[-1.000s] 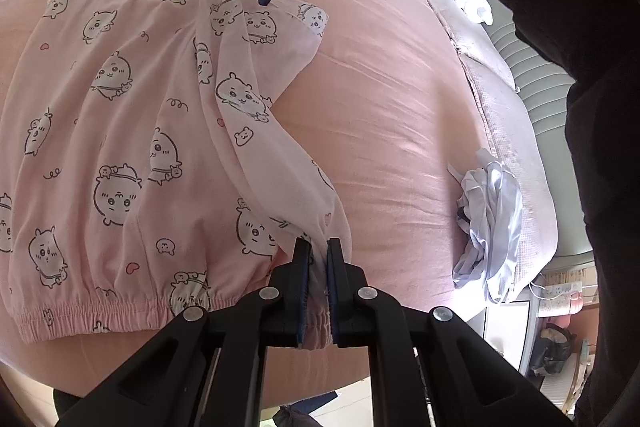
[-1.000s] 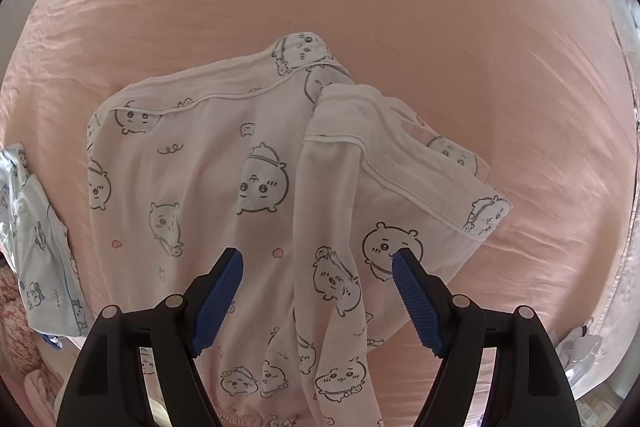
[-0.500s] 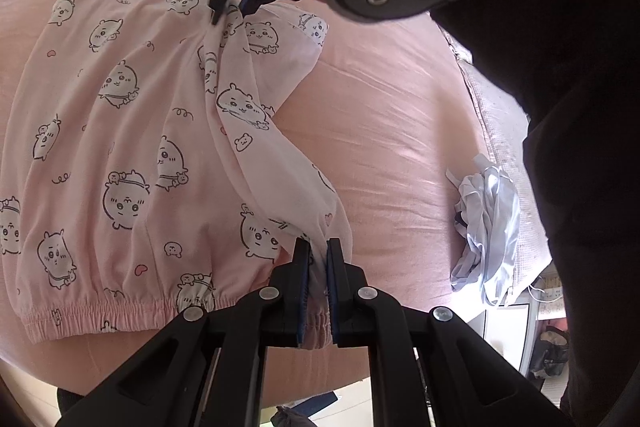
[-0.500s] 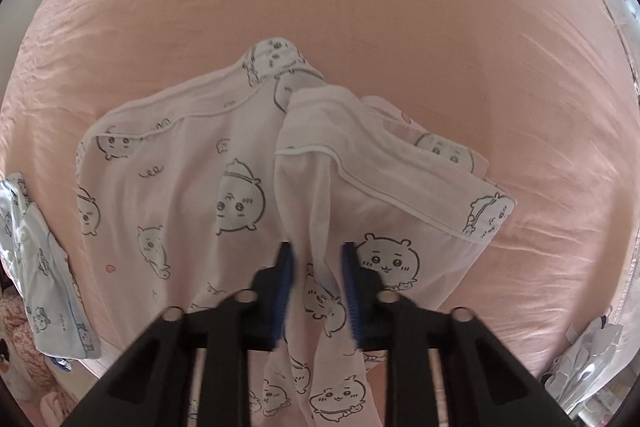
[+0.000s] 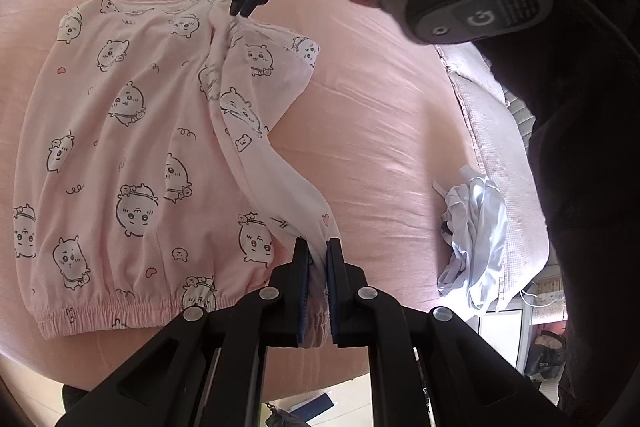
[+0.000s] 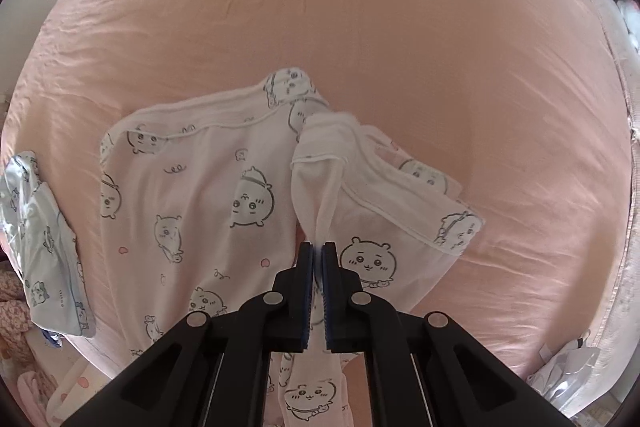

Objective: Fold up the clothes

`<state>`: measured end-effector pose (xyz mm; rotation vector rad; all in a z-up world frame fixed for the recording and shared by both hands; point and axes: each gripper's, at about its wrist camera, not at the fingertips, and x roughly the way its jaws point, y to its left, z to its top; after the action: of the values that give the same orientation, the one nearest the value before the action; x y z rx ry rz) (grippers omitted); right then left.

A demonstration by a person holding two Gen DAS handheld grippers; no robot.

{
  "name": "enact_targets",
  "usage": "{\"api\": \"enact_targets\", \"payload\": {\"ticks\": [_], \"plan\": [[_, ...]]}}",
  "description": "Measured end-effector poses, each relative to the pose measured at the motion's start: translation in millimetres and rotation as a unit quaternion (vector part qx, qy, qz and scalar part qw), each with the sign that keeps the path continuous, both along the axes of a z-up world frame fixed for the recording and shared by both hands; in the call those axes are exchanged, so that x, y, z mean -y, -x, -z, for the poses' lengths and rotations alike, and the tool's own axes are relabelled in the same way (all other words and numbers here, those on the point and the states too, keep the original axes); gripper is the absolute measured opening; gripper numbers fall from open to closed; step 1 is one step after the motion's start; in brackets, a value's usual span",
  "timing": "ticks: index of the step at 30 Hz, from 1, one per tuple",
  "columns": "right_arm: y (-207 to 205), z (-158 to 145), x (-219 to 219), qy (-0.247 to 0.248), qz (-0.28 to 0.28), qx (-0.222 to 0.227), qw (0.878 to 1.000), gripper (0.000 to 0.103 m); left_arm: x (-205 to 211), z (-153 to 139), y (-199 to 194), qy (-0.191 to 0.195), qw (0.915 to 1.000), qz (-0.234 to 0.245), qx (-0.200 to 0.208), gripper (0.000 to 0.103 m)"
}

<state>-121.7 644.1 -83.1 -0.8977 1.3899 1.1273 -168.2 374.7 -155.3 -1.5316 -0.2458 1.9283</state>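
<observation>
Pink bedsheet [image 6: 360, 27] fills the view; pale crumpled cloth [image 5: 476, 239] near its edge.

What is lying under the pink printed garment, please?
The garment lies spread on a pink bedsheet, which shows all around it. Whatever is beneath its middle is covered. Both the left gripper and right gripper pinch its folded-over side.

Bed with wrinkled salmon-pink cotton sheet [image 6: 400, 27]. Lying on it: pale pink cartoon-animal-print pyjama top [image 5: 132, 155], spread flat mid-sheet, elastic hem toward near edge; light blue printed folded garment [image 6: 44, 247] at left edge in right wrist view; crumpled pale blue-white cloth [image 5: 476, 239] at right edge in left wrist view.
</observation>
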Motion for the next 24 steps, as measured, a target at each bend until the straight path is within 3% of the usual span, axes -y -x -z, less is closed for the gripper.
{"api": "enact_targets", "payload": {"ticks": [11, 15, 20, 21, 23, 24], "plan": [[-16.7, -39.7, 6.3, -0.024, 0.005, -0.002, 1.000, 0.002, 15.0, -28.2, -0.5, -0.025, 0.9994, -0.014, -0.017, 0.007], [-15.7, -34.5, 11.8, -0.016, 0.004, -0.008, 1.000, 0.002, 25.1, -39.1, 2.2, -0.021, 0.9989, -0.029, -0.032, 0.007], [-11.9, -26.0, 15.1, -0.006, -0.002, -0.013, 1.000, 0.004, 42.3, -22.9, 15.8, 0.022, 0.9983, -0.052, 0.018, 0.007], [-10.9, -24.4, 15.4, -0.004, -0.003, -0.014, 1.000, 0.009, 45.3, -15.9, 19.2, 0.032, 0.9972, -0.060, 0.032, 0.008], [-8.9, -21.1, 15.9, 0.000, -0.007, -0.017, 1.000, 0.035, 46.5, -1.9, 24.1, 0.064, 0.9942, -0.067, 0.054, 0.013], [-8.0, -19.5, 16.2, 0.002, -0.008, -0.018, 1.000, 0.058, 45.9, 4.6, 25.5, 0.081, 0.9924, -0.069, 0.062, 0.023]]}}
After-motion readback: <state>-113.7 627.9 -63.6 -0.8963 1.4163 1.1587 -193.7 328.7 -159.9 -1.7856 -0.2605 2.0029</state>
